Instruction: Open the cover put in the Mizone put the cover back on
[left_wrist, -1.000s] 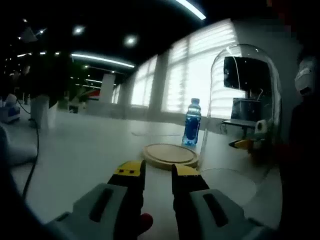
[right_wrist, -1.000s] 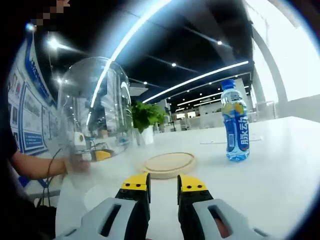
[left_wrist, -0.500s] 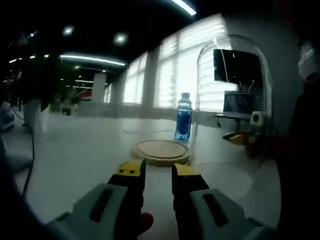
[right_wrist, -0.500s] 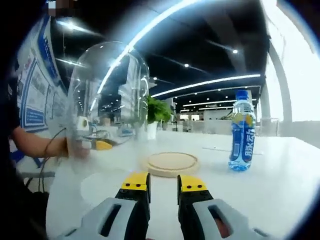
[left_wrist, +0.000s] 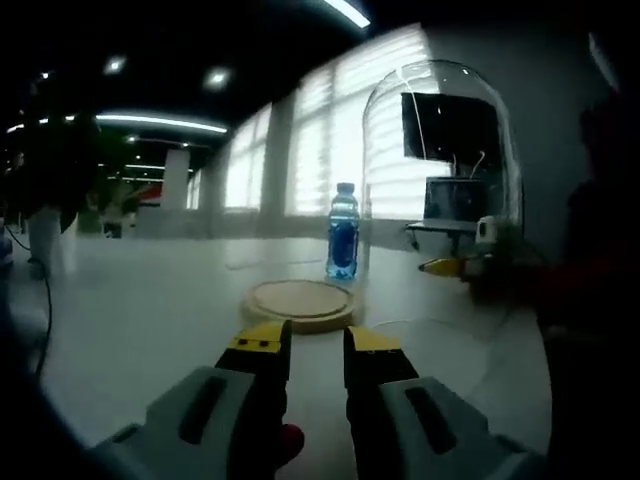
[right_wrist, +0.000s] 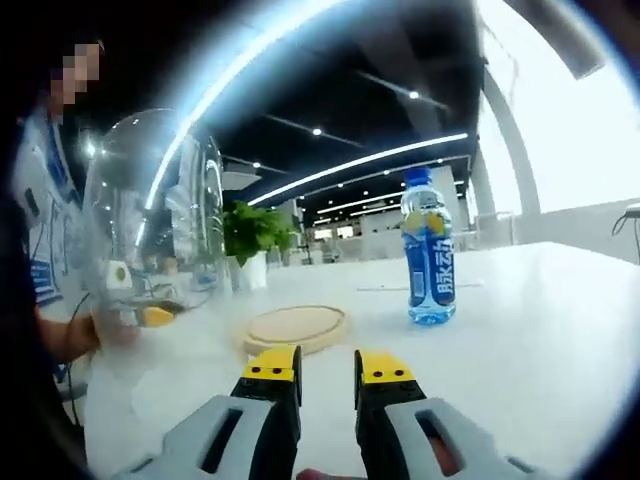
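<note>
A blue Mizone bottle (left_wrist: 342, 232) (right_wrist: 430, 250) stands upright on the white table, just beyond a round wooden base (left_wrist: 298, 301) (right_wrist: 296, 326). The clear glass dome cover (left_wrist: 440, 150) (right_wrist: 150, 220) stands off the base, right of it in the left gripper view and left of it in the right gripper view. My left gripper (left_wrist: 317, 345) points at the base, shut to a narrow slit and holding nothing. My right gripper (right_wrist: 327, 365) is the same, short of the base. Both are apart from bottle, base and cover.
Through the cover's glass I see a person's hand (right_wrist: 95, 335) and a yellow-tipped tool (left_wrist: 440, 266) (right_wrist: 155, 317); I cannot tell if they touch the cover. A potted plant (right_wrist: 250, 240) stands at the table's far side. White table (right_wrist: 540, 330) spreads around the bottle.
Both views have shifted, so bottle, base and cover sit further left in each picture. Their places on the table look the same. The jaws have not changed.
</note>
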